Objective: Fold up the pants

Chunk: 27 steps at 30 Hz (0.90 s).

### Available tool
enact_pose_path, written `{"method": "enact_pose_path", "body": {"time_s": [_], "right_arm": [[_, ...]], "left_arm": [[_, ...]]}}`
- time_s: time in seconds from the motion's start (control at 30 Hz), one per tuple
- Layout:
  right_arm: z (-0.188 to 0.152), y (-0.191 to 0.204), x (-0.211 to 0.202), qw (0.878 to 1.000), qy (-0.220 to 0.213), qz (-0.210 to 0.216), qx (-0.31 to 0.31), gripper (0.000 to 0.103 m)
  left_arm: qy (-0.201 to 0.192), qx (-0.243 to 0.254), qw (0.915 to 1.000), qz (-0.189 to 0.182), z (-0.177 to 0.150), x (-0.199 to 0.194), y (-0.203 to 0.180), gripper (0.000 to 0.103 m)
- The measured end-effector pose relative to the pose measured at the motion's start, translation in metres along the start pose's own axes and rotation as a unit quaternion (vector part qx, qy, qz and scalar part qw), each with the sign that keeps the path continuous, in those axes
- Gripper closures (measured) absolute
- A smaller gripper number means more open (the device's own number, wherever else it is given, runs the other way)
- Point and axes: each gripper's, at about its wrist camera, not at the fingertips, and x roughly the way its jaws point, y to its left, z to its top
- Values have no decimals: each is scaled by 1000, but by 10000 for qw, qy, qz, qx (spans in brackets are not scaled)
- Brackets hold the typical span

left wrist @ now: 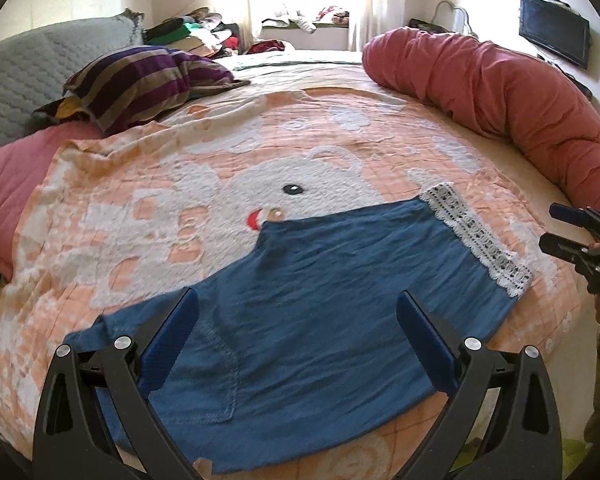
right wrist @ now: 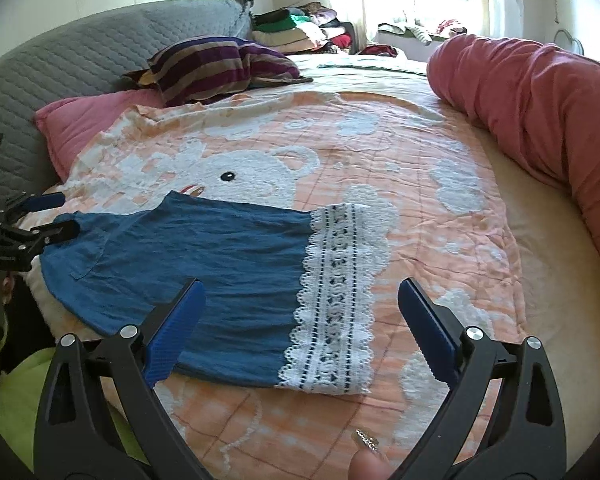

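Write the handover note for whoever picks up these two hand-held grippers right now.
Left hand-held gripper: open, empty, above the pocket end of the blue pants.
Right hand-held gripper: open, empty, above the white lace hem.
Pants: flat on the peach bear blanket on the bed, apparently already folded leg on leg, with the pocket facing up. The red rolled duvet and striped pillow lie apart from them.
Done: pants laid out and apparently folded lengthwise, then let go.
Left: probably bring the hem end over to the pocket end and smooth it flat.
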Motion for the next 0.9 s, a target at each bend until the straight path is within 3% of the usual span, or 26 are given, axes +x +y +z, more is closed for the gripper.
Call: {"method": "enact_pose_path", "body": {"time_s": [0.47,0.9], "right_arm": [[-19,-18,12,9995,237,42,214,12],[-45,-24,50,9948,822,215,569,12]], "left_arm": [[102,525,9983,-216,44,37,-40,5],[557,749,9945,-477,73,117,-67,5]]}}
